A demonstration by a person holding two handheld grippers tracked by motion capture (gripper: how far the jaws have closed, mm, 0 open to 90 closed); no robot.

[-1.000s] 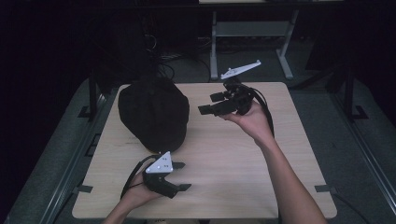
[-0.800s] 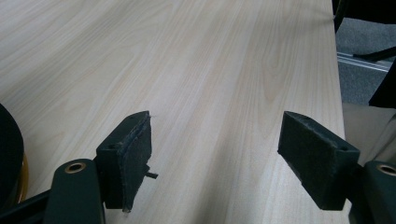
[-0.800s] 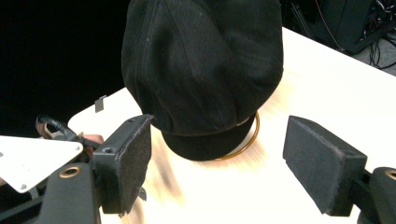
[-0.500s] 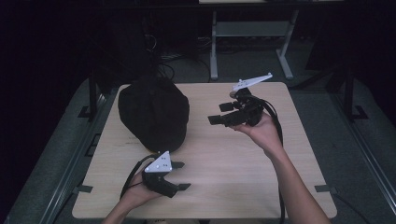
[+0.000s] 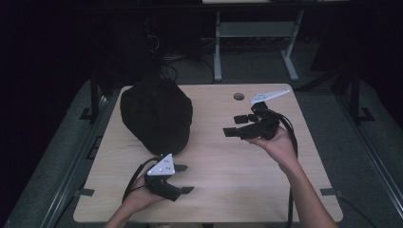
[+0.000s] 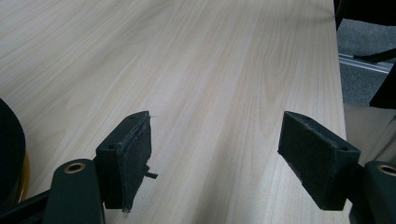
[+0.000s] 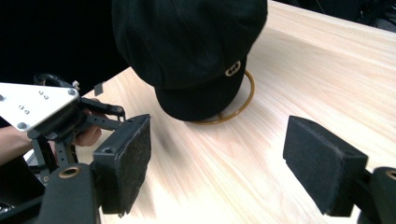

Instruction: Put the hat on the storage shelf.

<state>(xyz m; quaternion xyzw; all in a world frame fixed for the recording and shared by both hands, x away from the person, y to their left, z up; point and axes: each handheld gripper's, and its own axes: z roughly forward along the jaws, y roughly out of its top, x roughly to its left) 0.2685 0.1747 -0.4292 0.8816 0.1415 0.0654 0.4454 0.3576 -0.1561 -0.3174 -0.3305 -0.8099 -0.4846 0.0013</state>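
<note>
Black cap (image 5: pixel 157 114) lies on the table (image 5: pixel 247 166), far left, over a yellow ring (image 7: pixel 243 100). Left gripper (image 5: pixel 183 178) and right gripper (image 5: pixel 235 126) jaws stand wide, empty.

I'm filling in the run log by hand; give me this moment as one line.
left gripper: open, empty, low over table | right gripper: open, empty, raised, aimed at black cap | cap: resting on a yellow ring

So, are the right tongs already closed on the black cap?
No: in the right gripper view the right tongs stand wide apart over bare table, short of the black cap.
</note>
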